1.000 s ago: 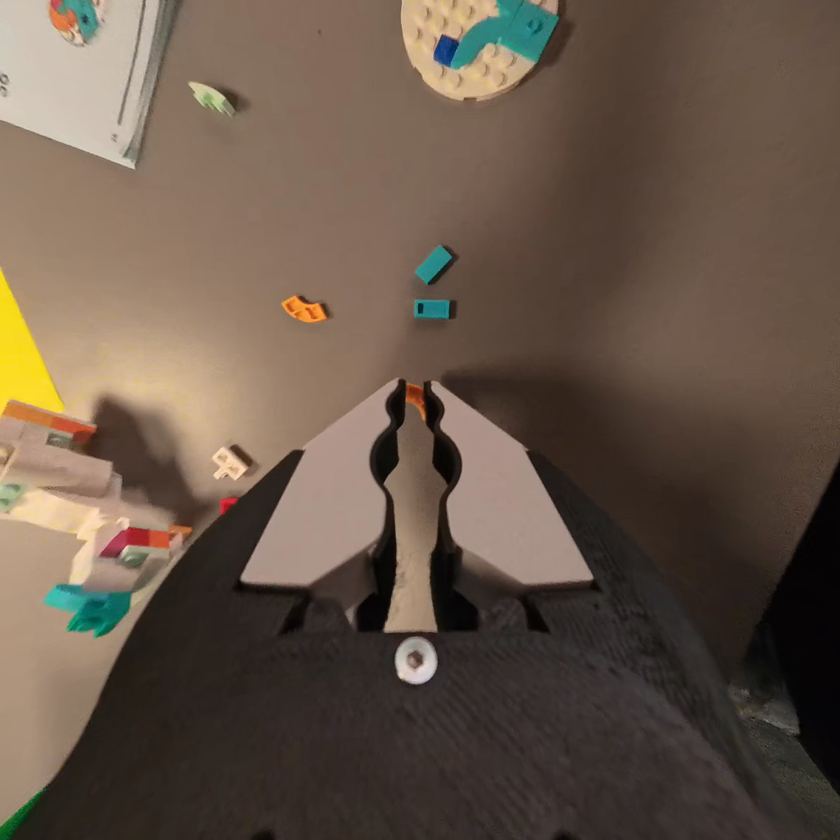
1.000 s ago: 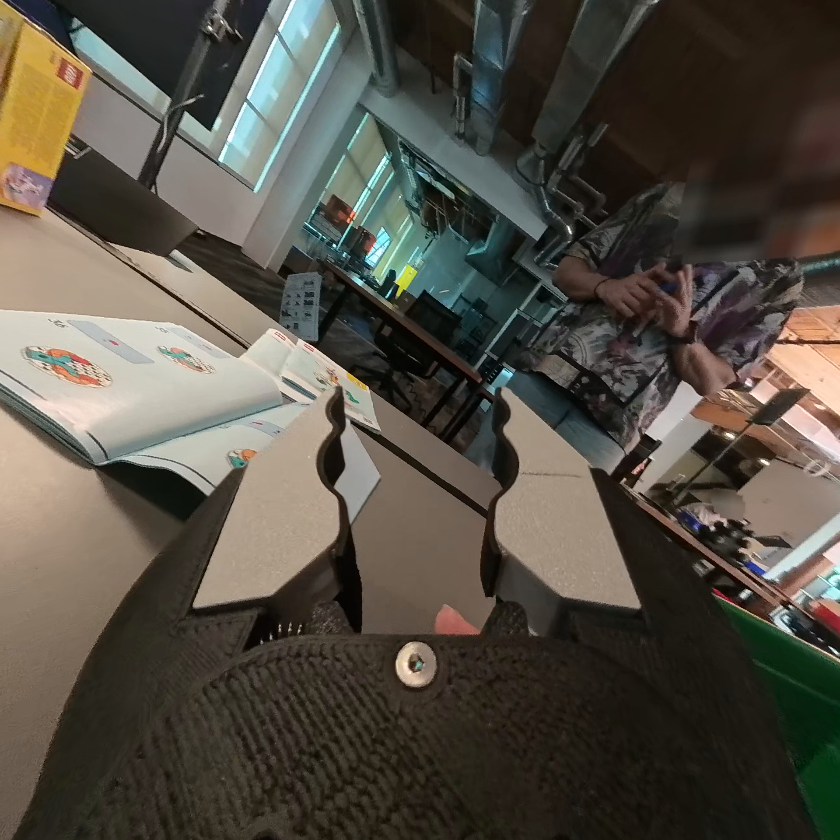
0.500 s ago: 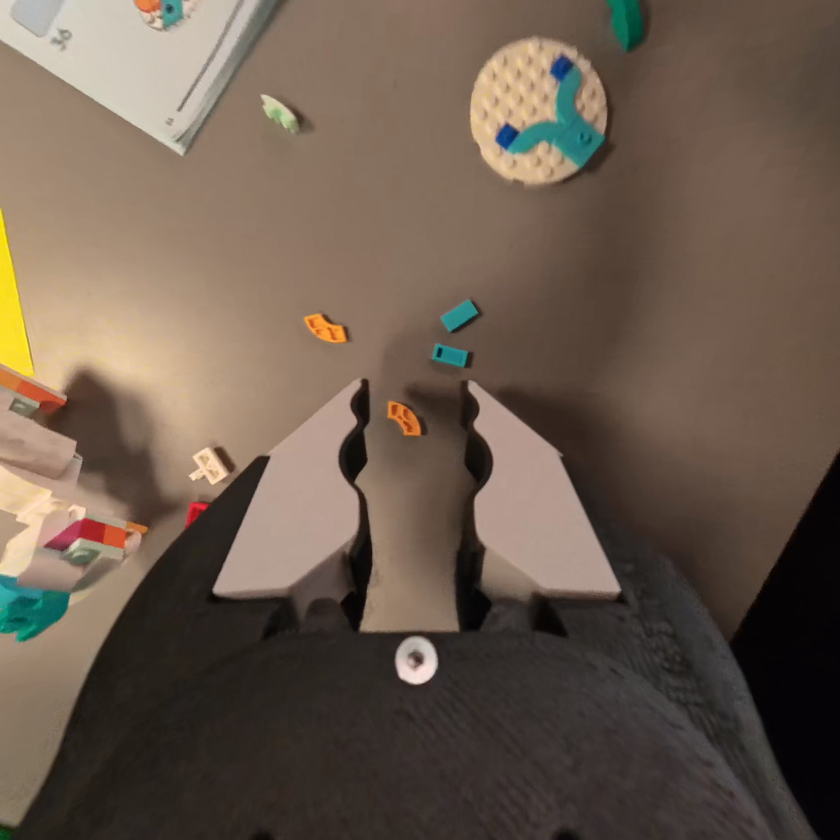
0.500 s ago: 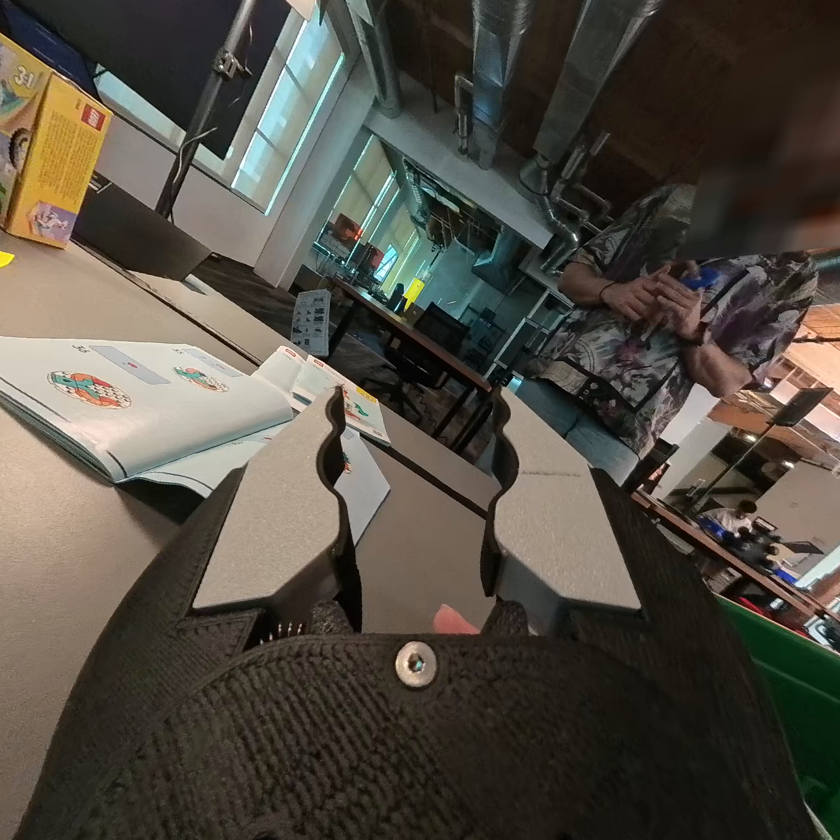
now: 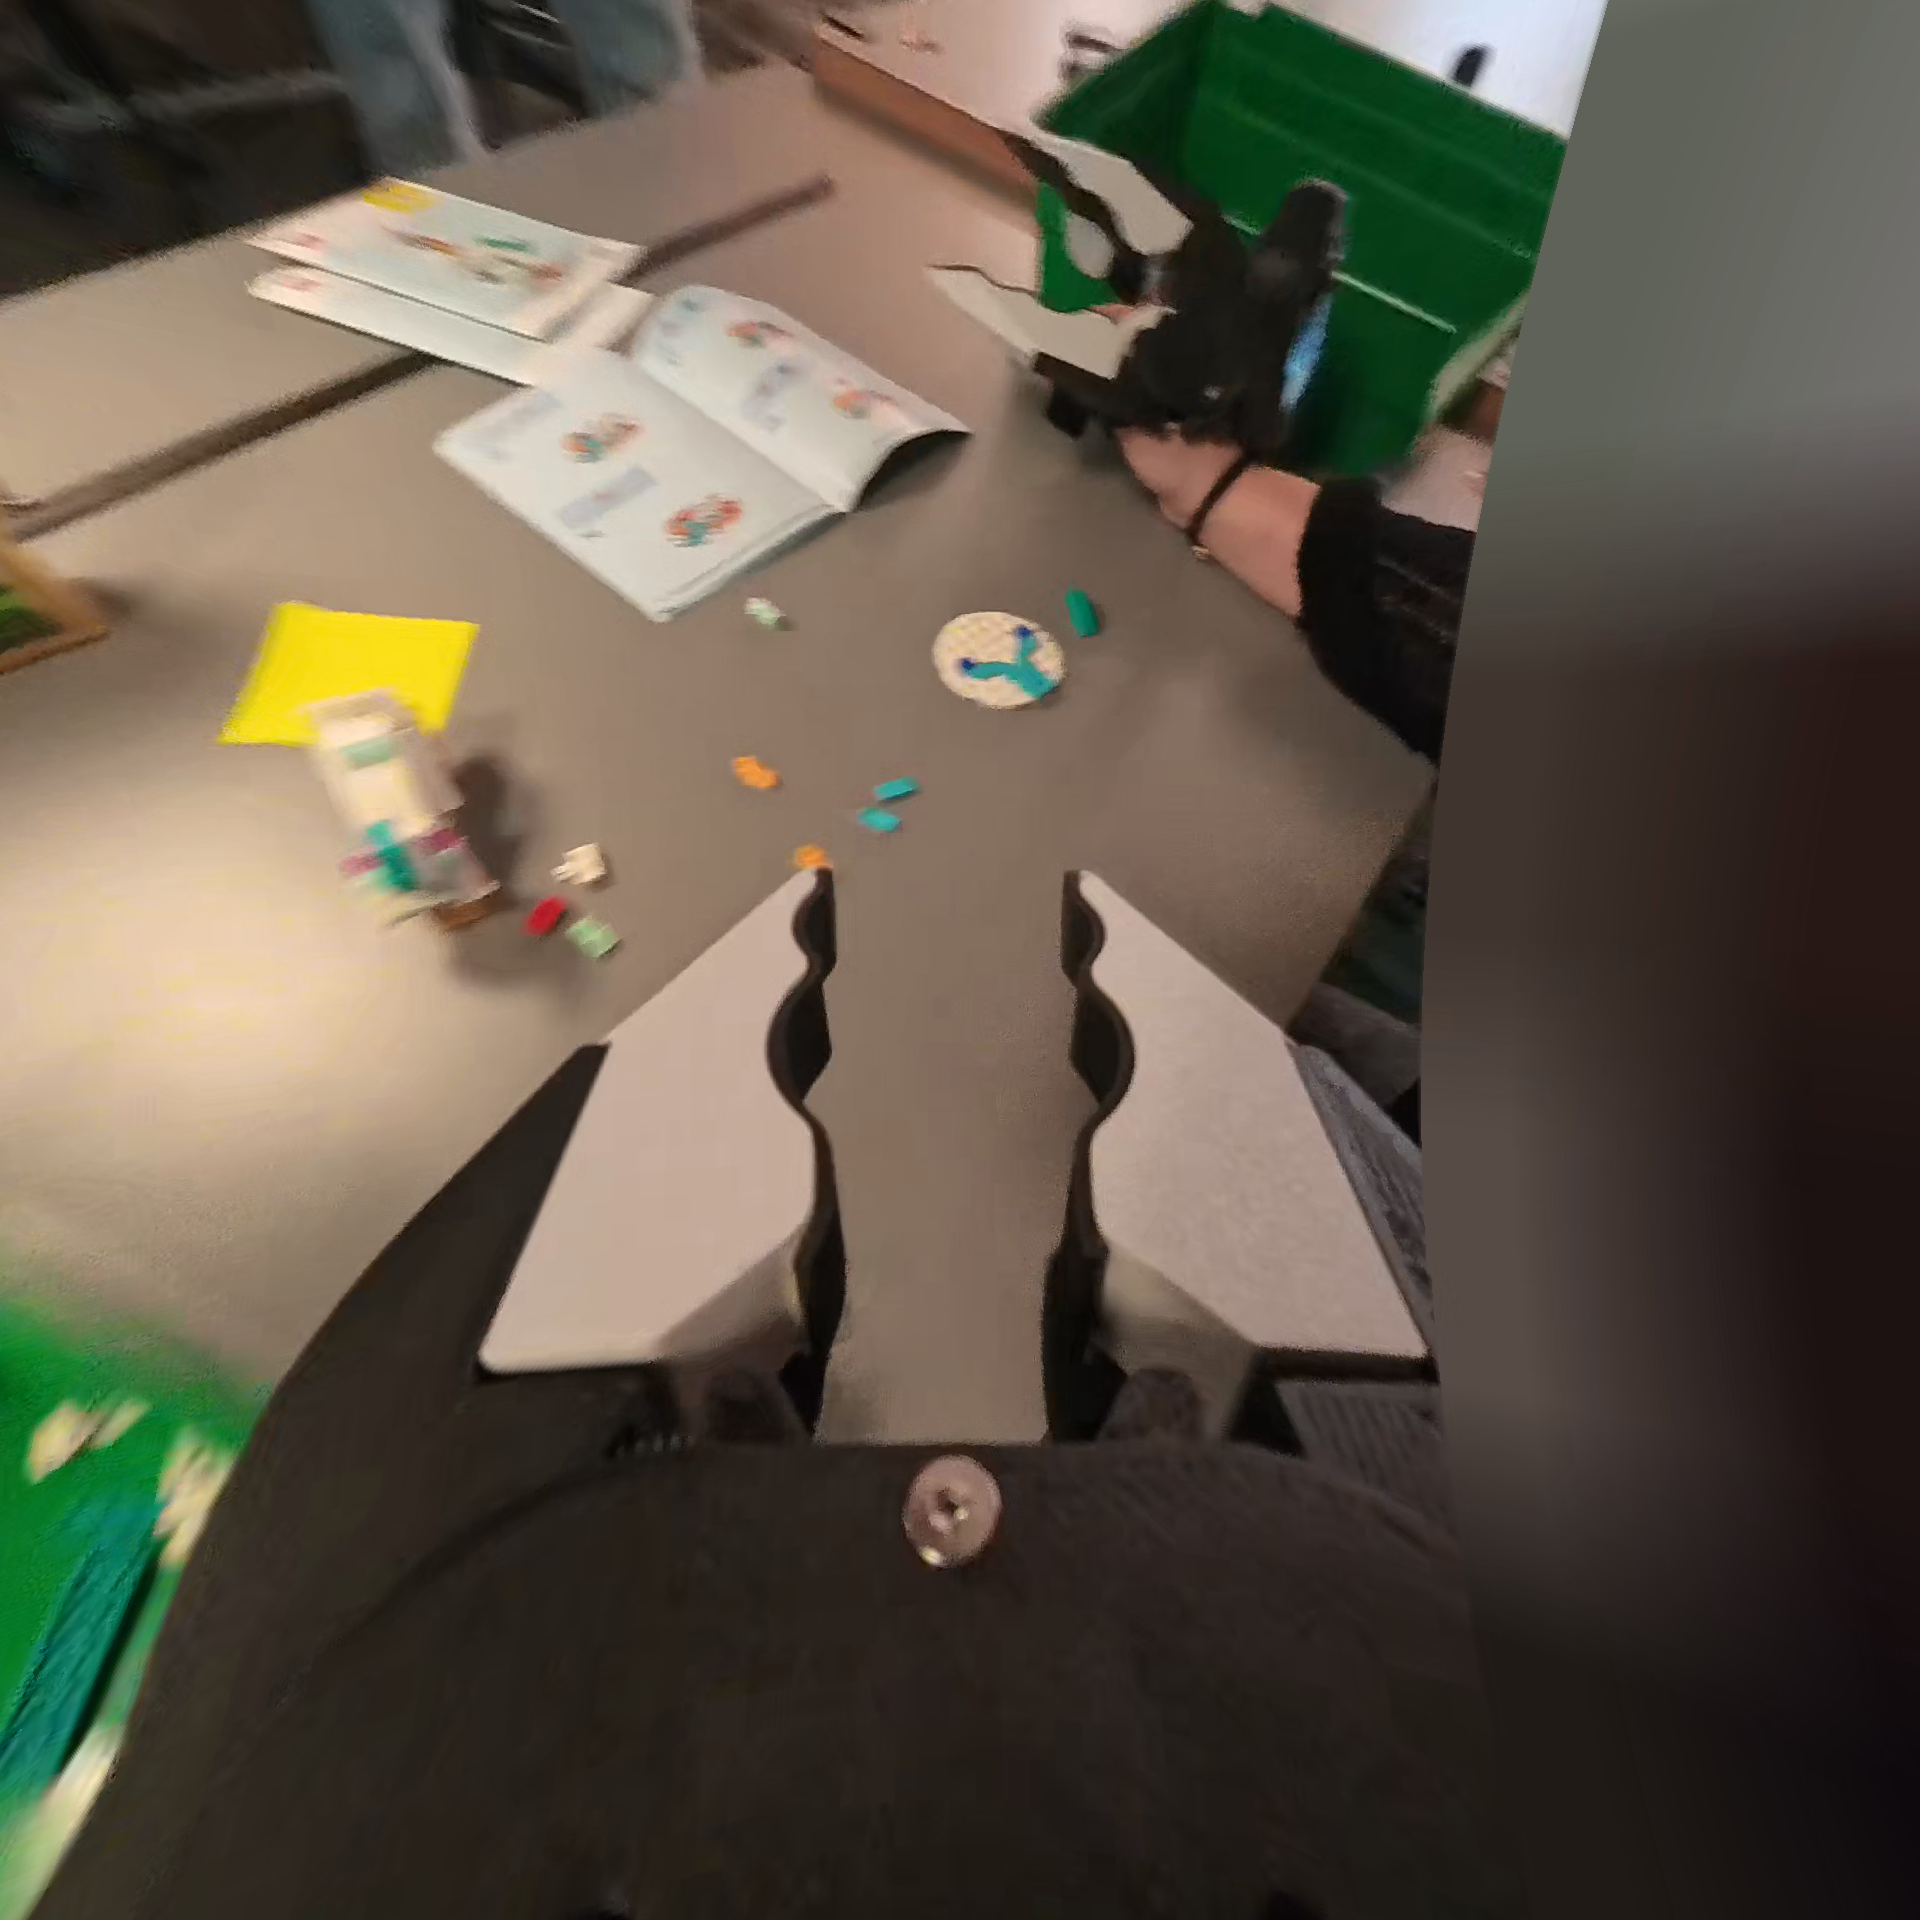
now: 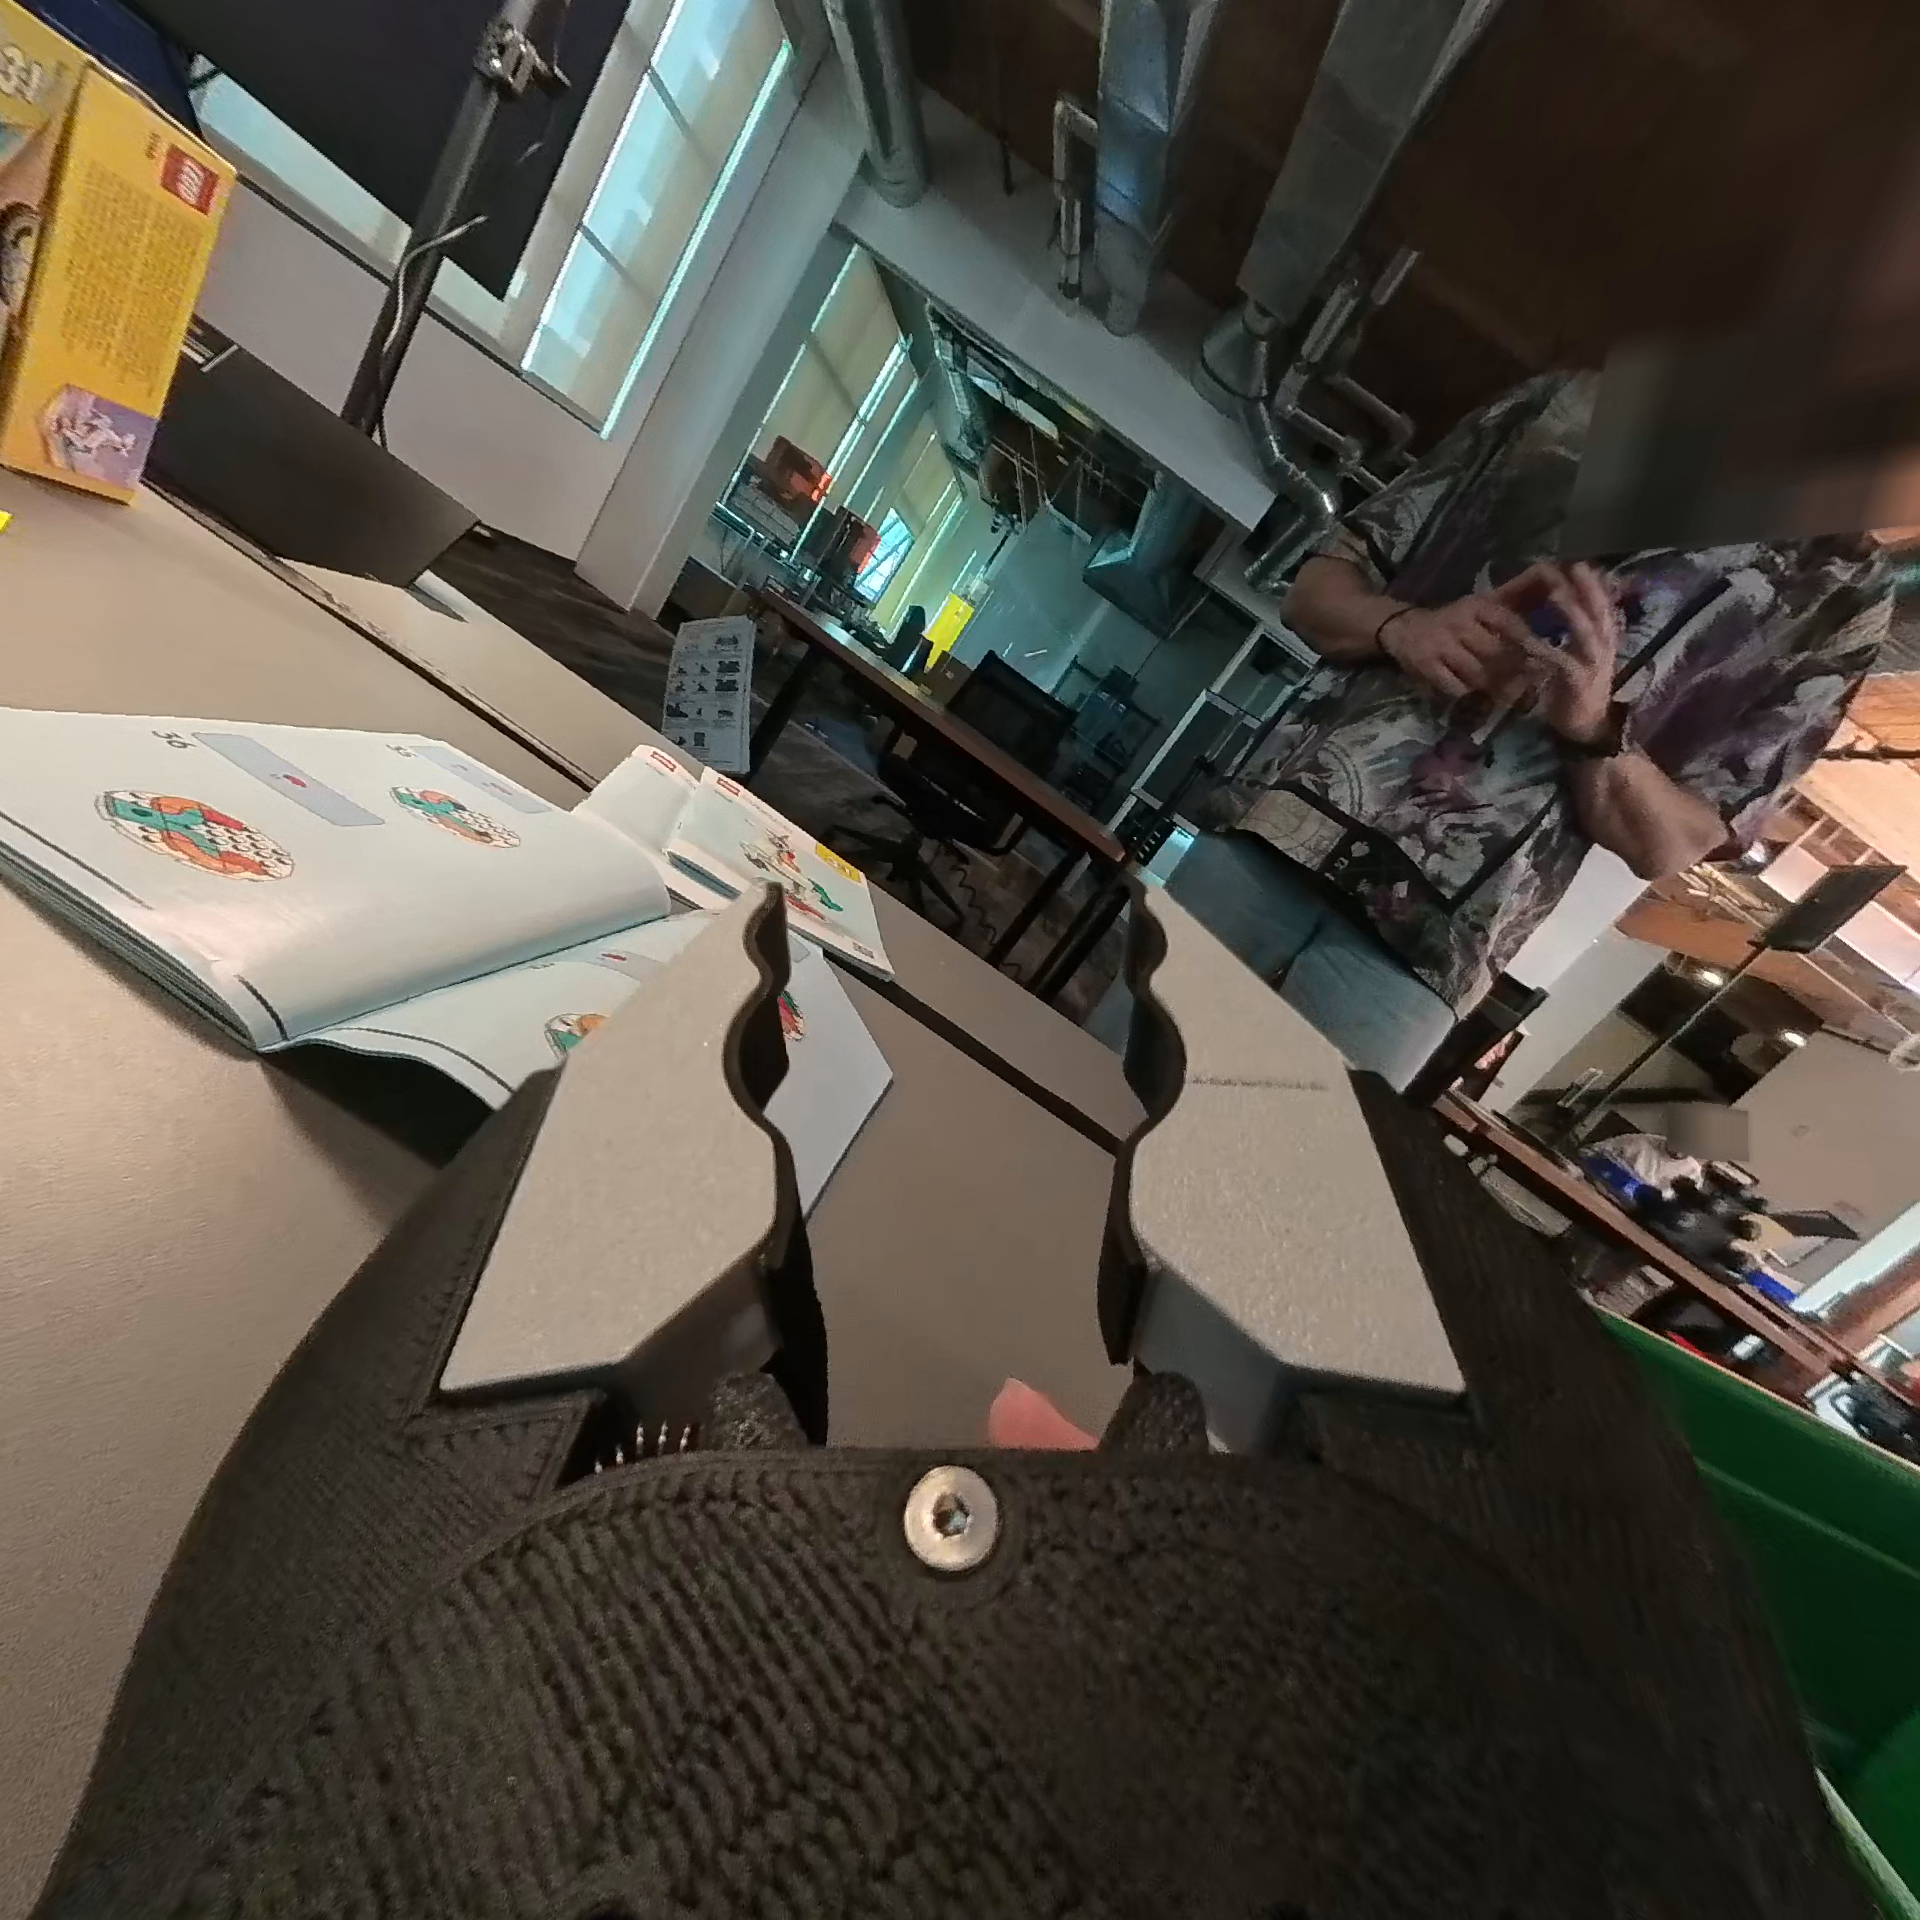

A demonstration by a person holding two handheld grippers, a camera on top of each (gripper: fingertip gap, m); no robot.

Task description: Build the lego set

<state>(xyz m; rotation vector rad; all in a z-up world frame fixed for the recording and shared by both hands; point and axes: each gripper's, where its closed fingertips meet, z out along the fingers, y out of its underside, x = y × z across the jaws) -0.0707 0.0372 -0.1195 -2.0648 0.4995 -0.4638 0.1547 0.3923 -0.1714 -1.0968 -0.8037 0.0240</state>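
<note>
Left gripper (image 5: 945, 883) hangs wide and empty above the table (image 5: 1143, 831); right gripper (image 6: 956, 914) likewise gapes. Just ahead: two orange pieces (image 5: 811, 856), two teal bricks (image 5: 879, 819). Farther ahead, one round plate (image 5: 997, 660), then one open booklet (image 5: 696, 447).

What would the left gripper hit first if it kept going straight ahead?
Probably the bare table. The open left gripper points between the teal bricks and the round plate; depth is unclear.
</note>
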